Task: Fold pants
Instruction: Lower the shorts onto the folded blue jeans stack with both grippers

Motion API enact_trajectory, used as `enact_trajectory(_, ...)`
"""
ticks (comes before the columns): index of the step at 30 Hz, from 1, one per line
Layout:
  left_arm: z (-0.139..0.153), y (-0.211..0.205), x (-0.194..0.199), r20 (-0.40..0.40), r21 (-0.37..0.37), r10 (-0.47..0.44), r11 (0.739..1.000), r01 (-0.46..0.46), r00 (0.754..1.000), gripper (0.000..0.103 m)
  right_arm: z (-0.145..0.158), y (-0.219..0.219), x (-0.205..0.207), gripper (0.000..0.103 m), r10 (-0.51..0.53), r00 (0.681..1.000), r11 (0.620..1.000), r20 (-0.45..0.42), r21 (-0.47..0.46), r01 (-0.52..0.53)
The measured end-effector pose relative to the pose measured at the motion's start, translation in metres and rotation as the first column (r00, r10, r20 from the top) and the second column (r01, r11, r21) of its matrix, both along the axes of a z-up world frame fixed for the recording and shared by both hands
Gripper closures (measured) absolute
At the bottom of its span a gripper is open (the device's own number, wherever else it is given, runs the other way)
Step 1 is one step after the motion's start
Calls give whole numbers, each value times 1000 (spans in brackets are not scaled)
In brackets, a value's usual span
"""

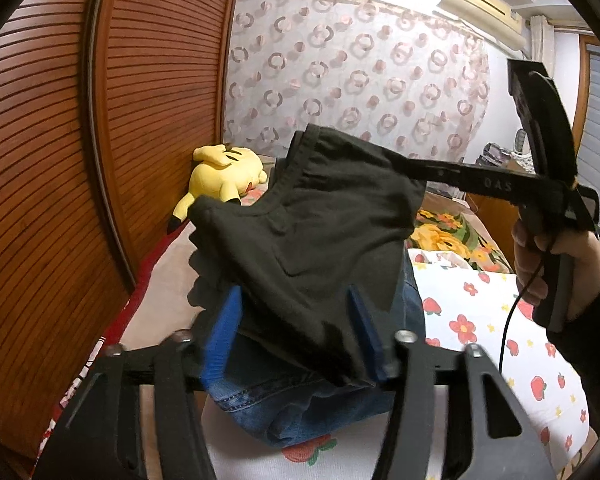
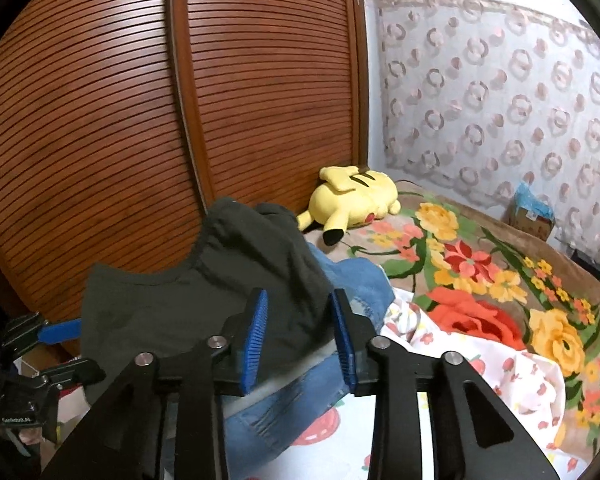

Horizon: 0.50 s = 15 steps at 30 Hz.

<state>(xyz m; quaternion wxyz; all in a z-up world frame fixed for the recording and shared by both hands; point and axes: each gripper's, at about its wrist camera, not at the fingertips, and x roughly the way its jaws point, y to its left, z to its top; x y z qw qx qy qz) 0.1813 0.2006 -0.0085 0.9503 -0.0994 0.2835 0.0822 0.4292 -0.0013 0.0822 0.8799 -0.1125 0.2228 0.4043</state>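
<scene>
Two grippers' jaws apart around black pants (image 1: 320, 232), jeans (image 2: 284, 412) beneath, wardrobe (image 2: 140, 120) close left, bed (image 2: 500, 280) open right.

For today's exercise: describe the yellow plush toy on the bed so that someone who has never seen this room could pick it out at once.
Start at the tall brown slatted wardrobe doors beside the bed. Where they meet the curtained wall, the plush toy lies at the far end of the flowered blanket. It is the only plain bright yellow thing, with brown back stripes and a black-tipped ear, unlike the dark pants and blue jeans nearer the camera.
</scene>
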Motion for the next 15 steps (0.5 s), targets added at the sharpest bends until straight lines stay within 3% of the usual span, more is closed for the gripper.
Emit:
enact_trajectory(1, 2, 0, -1, 6, 4, 2, 1000, -2, 1000, 27, 0, -2, -4, 65, 0, 1000, 1000, 6, 5, 0)
enact_trajectory(4, 9, -1, -3, 21, 26, 11, 1000, -12, 1000, 20, 0, -6, -15, 55, 10, 1000, 1000, 20, 19, -10)
enact_trajectory(9, 17, 2, -6, 32, 62, 35, 997, -37, 999, 20, 0, -14, -34, 36, 3, 998, 999, 55, 46, -6)
enact_trajectory(11, 19, 2, -6, 36, 76, 45, 996, -48, 998, 20, -2, -15, -39, 23, -10, 998, 999, 61, 50, 7)
enact_trajectory(15, 23, 5, -8, 51, 81, 55, 995, -59, 997, 20, -7, -16, -48, 17, -25, 998, 999, 66, 38, 23)
